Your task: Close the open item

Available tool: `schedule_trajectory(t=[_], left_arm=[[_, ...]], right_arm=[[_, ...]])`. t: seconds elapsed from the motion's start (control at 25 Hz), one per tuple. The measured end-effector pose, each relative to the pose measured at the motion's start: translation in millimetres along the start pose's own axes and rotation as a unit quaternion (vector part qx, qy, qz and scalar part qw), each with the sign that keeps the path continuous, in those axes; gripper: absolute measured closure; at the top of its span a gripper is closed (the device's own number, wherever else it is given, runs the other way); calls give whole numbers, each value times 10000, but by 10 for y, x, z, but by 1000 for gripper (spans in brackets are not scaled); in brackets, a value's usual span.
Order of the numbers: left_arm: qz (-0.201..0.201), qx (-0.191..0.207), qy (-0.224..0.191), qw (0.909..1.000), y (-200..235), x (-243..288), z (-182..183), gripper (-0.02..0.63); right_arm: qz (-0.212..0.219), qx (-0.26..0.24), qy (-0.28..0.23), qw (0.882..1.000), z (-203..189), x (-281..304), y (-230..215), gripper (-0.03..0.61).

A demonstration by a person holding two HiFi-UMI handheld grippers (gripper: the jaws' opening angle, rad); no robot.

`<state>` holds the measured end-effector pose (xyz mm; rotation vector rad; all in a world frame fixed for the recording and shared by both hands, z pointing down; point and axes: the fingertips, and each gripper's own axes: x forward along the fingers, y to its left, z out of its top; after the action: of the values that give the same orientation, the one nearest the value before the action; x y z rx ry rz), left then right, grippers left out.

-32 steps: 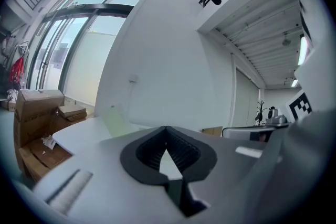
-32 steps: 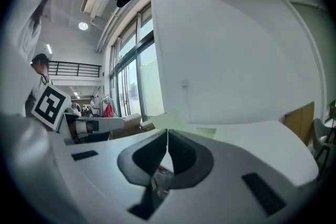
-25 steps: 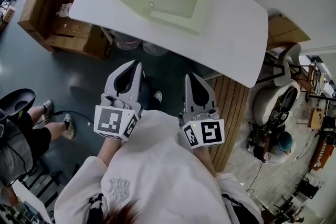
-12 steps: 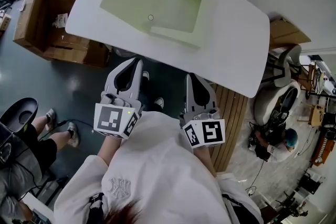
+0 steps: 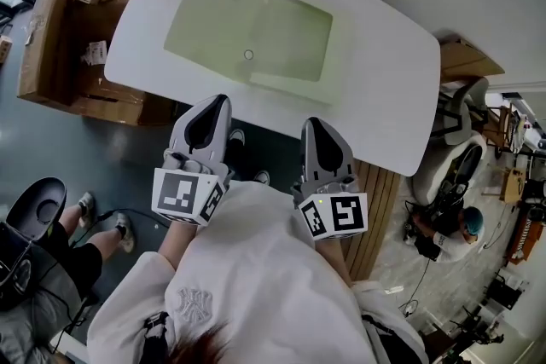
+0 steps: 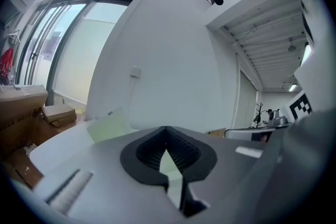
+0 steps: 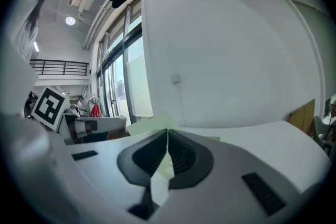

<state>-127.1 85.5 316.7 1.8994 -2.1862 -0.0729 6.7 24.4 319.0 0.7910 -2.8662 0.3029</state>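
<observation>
The pale green folder [image 5: 286, 34] lies open on the white table [image 5: 384, 89], at 12 o'clock from both grippers, its left flap tilted up. The left gripper [image 5: 219, 101] and right gripper [image 5: 312, 124] are pinched together, empty. Since a second ago, the table has drawn nearer the grippers.

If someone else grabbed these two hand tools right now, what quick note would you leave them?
Left gripper: shut, nothing in it, held by the near edge of the white table.
Right gripper: the same, alongside the left.
Pale green folder: lies open on the table, ahead of both grippers; neither touches it.
Done: nothing yet.
Left: reach the folder and fold one flap over the other to close it.
</observation>
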Motion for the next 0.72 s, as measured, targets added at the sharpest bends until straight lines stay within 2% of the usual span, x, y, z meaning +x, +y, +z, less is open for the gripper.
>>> schedule_trajectory(t=[0.4,0.72], left_arm=[[-165,-64,67,9998,449,300,90,606],[-260,-99,81,9996,640,407,108,606]], right_arm=[[-136,35,18,9999,60,516,101,569],[-301,89,-41,9995,87,664,124,569]])
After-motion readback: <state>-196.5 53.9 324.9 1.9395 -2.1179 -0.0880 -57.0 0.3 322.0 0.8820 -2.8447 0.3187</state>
